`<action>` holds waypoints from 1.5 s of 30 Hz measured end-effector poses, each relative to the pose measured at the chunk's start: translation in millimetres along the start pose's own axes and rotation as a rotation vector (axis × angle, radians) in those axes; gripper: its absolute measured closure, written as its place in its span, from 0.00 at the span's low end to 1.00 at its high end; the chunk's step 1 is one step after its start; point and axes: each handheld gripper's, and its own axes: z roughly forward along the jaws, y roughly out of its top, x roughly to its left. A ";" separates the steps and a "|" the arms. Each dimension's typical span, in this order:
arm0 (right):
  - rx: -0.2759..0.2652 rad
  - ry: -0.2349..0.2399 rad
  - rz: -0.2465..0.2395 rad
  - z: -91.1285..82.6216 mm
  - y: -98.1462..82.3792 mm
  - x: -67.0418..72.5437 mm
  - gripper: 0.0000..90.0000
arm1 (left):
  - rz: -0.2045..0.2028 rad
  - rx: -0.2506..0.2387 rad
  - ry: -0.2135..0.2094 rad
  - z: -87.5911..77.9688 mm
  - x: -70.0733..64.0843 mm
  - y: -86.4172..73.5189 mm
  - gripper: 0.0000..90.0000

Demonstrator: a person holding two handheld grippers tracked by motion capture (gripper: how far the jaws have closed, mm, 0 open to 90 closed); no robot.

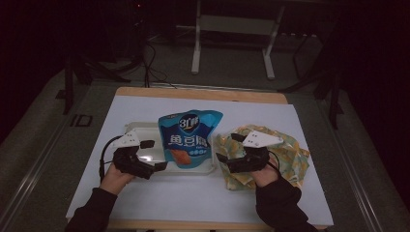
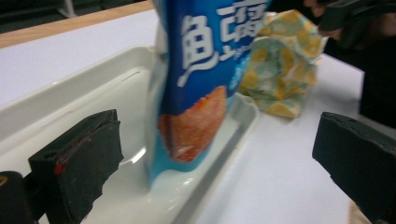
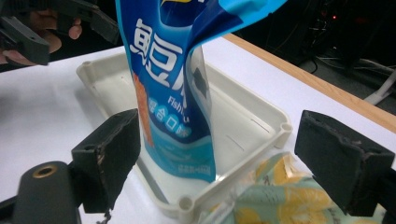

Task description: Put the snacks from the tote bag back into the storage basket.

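Observation:
A blue snack pouch [image 1: 190, 137] stands upright at the right end of a white plastic tray [image 1: 140, 131]. My left gripper [image 1: 154, 154] hovers over the tray's near left part, open, just left of the pouch. In the left gripper view the pouch [image 2: 201, 70] rises ahead of the wide-apart jaws, inside the tray [image 2: 70, 98]. My right gripper [image 1: 228, 147] is open too, held over a yellow patterned bag [image 1: 280, 157] right of the tray. The right gripper view shows the pouch [image 3: 173, 84] in the tray [image 3: 254, 126], with the yellow bag [image 3: 280, 198] below the jaws.
A white sheet [image 1: 169, 198] covers the wooden table, whose far edge [image 1: 203, 93] shows. Beyond it stand a white metal frame [image 1: 232, 29] and cables on a dark floor. The yellow bag [image 2: 280, 70] lies close to the tray's right end.

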 end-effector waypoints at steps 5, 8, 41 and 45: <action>0.001 0.003 0.011 -8.2 -6.9 -2.1 0.16 | 0.012 -0.011 0.022 -1.6 -11.2 -5.5 0.02; -0.001 -0.003 0.022 -14.7 -12.6 -4.0 0.16 | 0.008 -0.005 0.025 -0.6 -16.3 -11.1 0.01; 0.001 -0.116 0.066 -96.2 -74.0 -17.6 0.15 | 0.096 0.070 -0.189 65.1 -82.4 -19.6 0.01; -0.006 -0.135 0.078 -102.5 -79.2 -19.7 0.16 | 0.099 0.074 -0.209 78.3 -85.6 -18.4 0.01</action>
